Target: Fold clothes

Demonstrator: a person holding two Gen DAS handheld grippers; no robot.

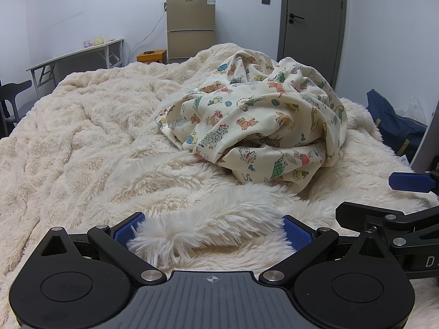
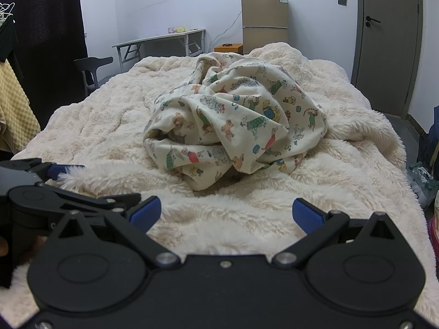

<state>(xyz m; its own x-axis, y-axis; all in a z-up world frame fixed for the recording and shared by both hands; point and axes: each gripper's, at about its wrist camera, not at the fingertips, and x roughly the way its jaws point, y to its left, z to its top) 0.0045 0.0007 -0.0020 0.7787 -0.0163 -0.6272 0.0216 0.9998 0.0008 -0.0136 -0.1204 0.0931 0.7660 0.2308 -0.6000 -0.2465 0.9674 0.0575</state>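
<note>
Two hand-held grippers are held low over a cream fluffy blanket (image 1: 82, 137) on the bed: the left hand-held gripper (image 1: 212, 231) and the right hand-held gripper (image 2: 226, 213), both spread wide and empty. A crumpled cream cartoon-animal-print garment (image 2: 236, 126) is heaped ahead, untouched.

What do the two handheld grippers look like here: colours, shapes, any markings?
Both are matte black, with two round hubs and angled link arms joined by silver pins. The left gripper has blue textured pads, a ribbed grey centre plate and a small crosshair mark. The right gripper has blue pads and a plain black centre plate with one silver screw. No cables or sleeves show.
</note>
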